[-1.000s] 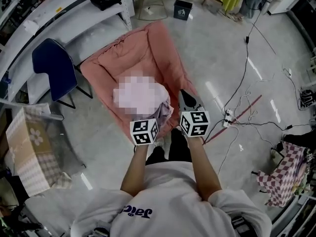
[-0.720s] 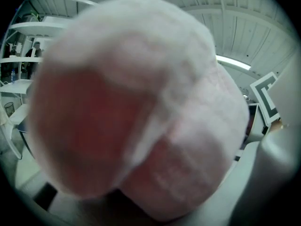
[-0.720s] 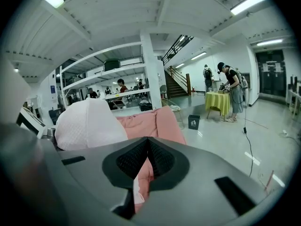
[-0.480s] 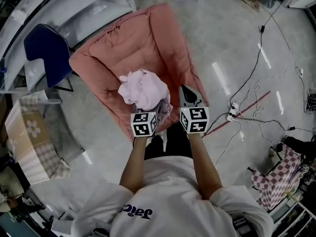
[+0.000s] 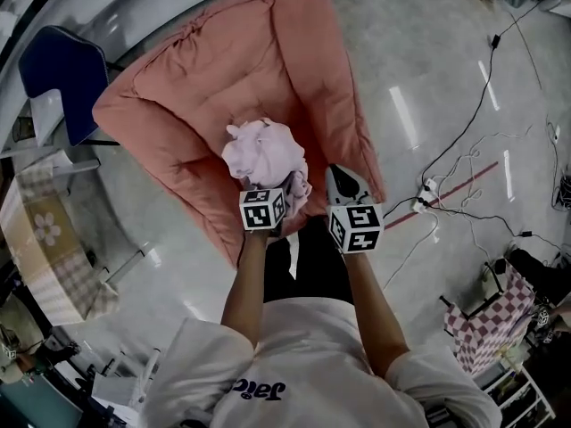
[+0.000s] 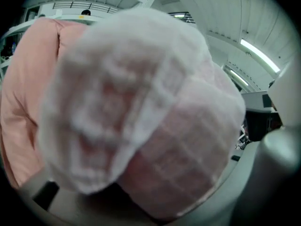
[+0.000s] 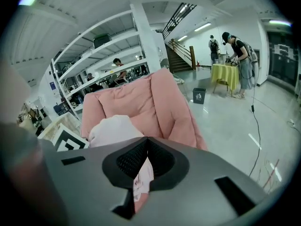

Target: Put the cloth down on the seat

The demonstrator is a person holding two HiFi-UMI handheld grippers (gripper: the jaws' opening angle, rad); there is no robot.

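blue chair (image 5: 55, 77) beside the seat (image 5: 201, 83), cables (image 5: 464, 137) across the floor (image 5: 419, 43).

Soft pale-pink woven cloth (image 5: 265, 152), padded matt salmon fabric seat (image 5: 205, 69), glossy polished grey floor (image 5: 428, 78)

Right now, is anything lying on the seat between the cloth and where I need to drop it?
Nothing visible does. The pale pink cloth is bunched right above the salmon padded seat, and the cushion around it is bare. The patch directly under the bundle is hidden.
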